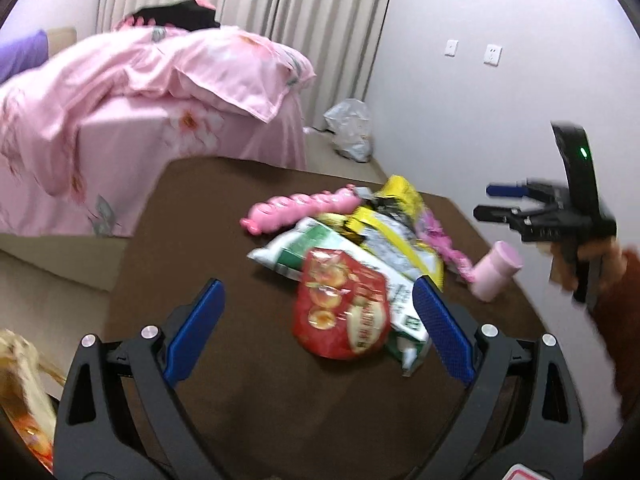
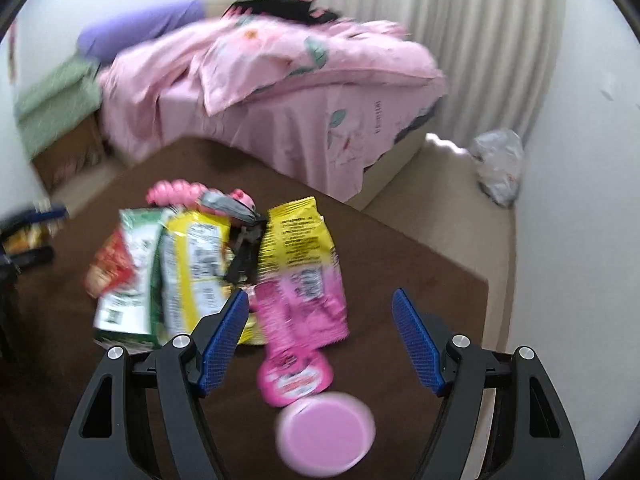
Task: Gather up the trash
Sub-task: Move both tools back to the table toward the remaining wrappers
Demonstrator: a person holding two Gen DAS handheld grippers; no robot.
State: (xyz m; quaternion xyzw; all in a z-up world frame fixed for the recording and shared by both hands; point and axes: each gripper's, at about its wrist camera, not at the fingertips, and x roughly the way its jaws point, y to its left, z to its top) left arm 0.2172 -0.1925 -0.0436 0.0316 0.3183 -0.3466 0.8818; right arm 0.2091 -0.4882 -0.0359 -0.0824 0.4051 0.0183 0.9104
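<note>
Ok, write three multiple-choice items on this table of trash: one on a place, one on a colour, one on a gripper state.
1. Where does the pink bottle lie?
A. on the bed
B. on the brown table, near the right gripper
C. on the floor by the curtain

2. What colour is the wrapper nearest the left gripper?
A. red
B. blue
C. white

3. How do the left gripper's jaws stand?
A. shut on a wrapper
B. shut on nothing
C. open, holding nothing

Key: B, the right wrist view shows it below that gripper's fingertips; A, the red wrapper lies between the fingers; C, the pads stand wide apart.
</note>
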